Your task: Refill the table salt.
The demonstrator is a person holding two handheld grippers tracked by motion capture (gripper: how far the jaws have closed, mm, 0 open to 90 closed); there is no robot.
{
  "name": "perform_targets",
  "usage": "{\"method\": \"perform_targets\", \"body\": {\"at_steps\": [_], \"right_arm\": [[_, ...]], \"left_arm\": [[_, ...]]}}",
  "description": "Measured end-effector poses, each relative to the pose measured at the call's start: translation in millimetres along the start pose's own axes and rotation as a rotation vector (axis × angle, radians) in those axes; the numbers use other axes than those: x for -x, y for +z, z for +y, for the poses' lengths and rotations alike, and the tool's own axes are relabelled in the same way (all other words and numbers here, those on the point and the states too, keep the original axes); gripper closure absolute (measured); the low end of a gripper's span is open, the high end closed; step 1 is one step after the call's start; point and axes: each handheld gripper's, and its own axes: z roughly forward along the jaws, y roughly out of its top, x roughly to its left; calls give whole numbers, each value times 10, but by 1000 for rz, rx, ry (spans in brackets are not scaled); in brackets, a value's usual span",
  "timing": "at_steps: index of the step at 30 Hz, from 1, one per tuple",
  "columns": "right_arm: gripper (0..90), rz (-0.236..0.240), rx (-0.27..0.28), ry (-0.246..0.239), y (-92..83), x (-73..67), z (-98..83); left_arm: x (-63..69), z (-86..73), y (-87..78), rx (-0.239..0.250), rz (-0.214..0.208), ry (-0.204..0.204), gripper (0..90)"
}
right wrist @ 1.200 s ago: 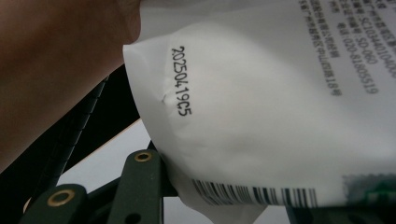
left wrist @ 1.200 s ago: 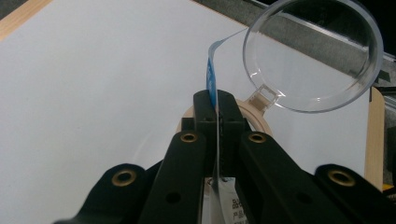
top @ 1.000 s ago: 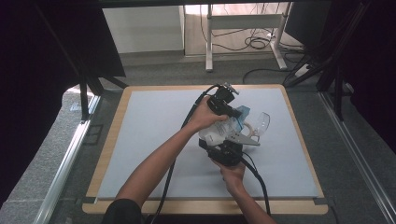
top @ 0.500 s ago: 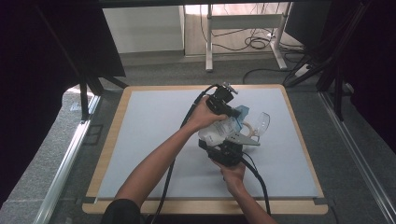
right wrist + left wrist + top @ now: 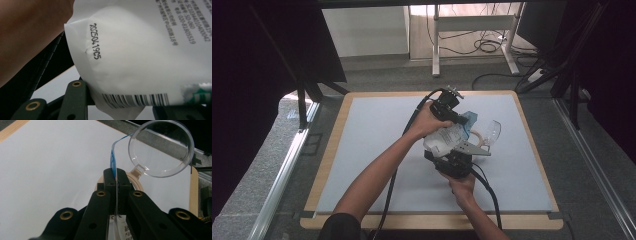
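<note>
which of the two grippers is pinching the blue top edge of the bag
The left gripper, farther up the table: its jaws pinch the bag's blue edge. The right gripper holds its white bottom.

Grey carpet floor (image 5: 272,150), white desk frame (image 5: 472,22), floor cables (image 5: 484,47)

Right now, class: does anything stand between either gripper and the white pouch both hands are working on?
Nothing visible does. The left gripper is shut on the pouch's blue-edged top, and the right gripper clamps its lower end. The clear lid lies beyond, on the table.
</note>
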Motion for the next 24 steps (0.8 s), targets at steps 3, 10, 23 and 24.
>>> {"method": "perform_targets", "body": {"at_steps": [3,10,23,24], "right_arm": [[611,-1,1,0,-6,1,0],[612,-15,10,10,-14,-5,5],[614,-54,38,23,-27,-45,39],[614,-54,38,22,-27,-45,42]], "left_arm": [[7,6,5,-1,4,1,898],[20,24,51,-4,5,6,898],[73,79,87,-4,7,11,899],[71,79,83,-4,9,11,898]]}}
